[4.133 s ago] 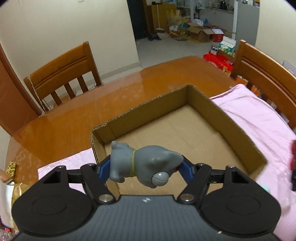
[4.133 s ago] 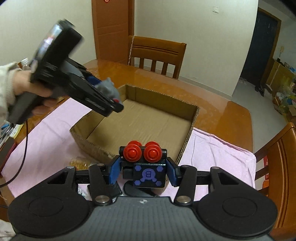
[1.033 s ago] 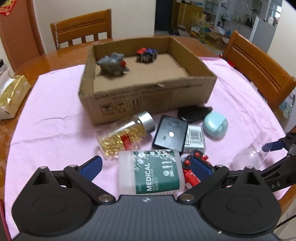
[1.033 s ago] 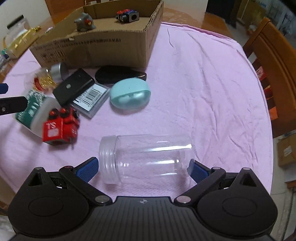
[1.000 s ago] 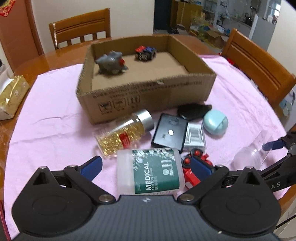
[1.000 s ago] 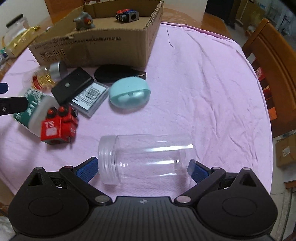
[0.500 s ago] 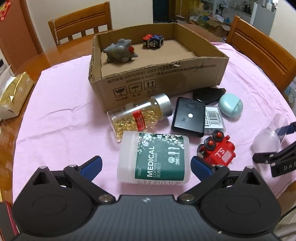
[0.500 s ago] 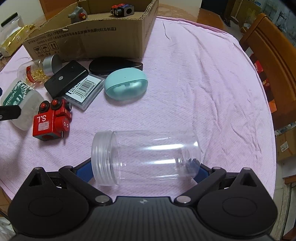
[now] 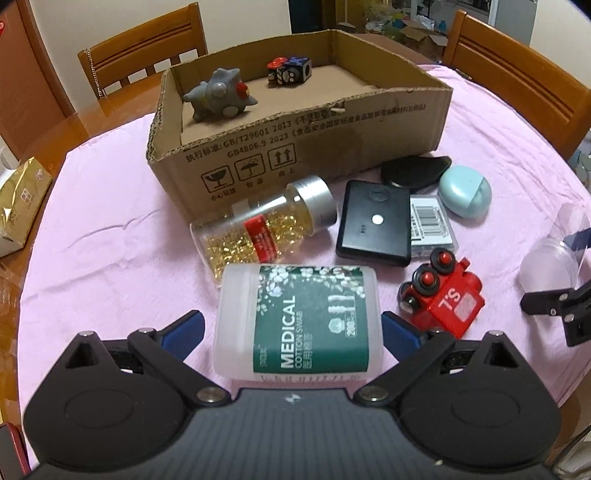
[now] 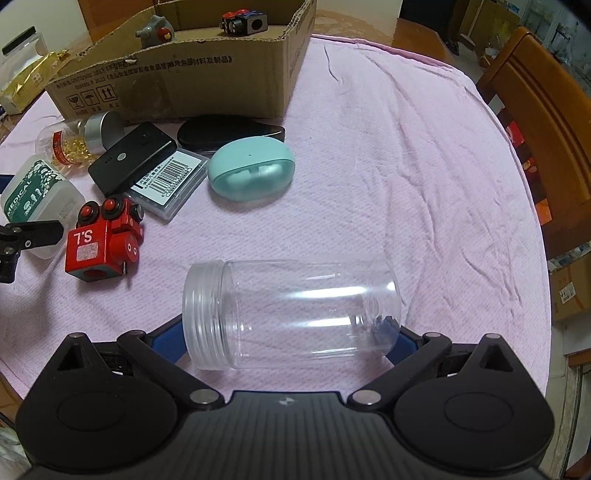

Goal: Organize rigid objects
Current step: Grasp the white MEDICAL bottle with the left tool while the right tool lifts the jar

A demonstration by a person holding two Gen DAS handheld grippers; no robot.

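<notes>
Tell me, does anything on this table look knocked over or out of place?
All three containers lie on their sides: the clear jar, lidless, the capsule bottle and the cotton swab tub. Nothing has spilled.

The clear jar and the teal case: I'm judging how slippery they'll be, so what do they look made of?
Clear jar: probably glossy transparent plastic; the cloth shows through it, with bright streaks and moulded neck threads. Teal case: seemingly smooth matte plastic, with soft, dull highlights.

a pink cloth (image 9: 110, 206) covers a glossy wooden table (image 9: 92, 118); wooden chairs (image 9: 144, 51) stand around it, cream wall (image 9: 92, 22) behind.
</notes>
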